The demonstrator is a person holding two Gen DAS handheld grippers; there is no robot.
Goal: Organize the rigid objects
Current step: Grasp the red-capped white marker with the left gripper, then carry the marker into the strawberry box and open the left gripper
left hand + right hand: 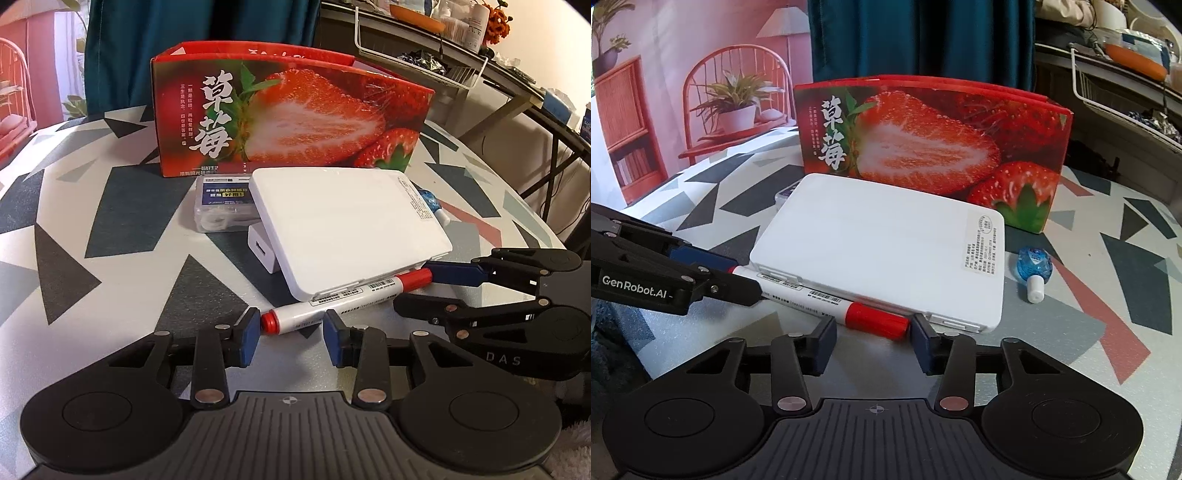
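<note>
On patterned table [122, 206], one marker [332, 306], left tongs [288, 326] and right tongs [873, 326] each gripping an end

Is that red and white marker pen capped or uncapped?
Capped: the marker lies on the table with its red cap on one end, tip hidden.

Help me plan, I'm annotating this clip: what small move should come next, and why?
Probably lift the marker slightly, both tongs moving together. The left tongs appear clamped on its red tail and the right tongs on its red cap, while it lies on the table against the white case.
</note>
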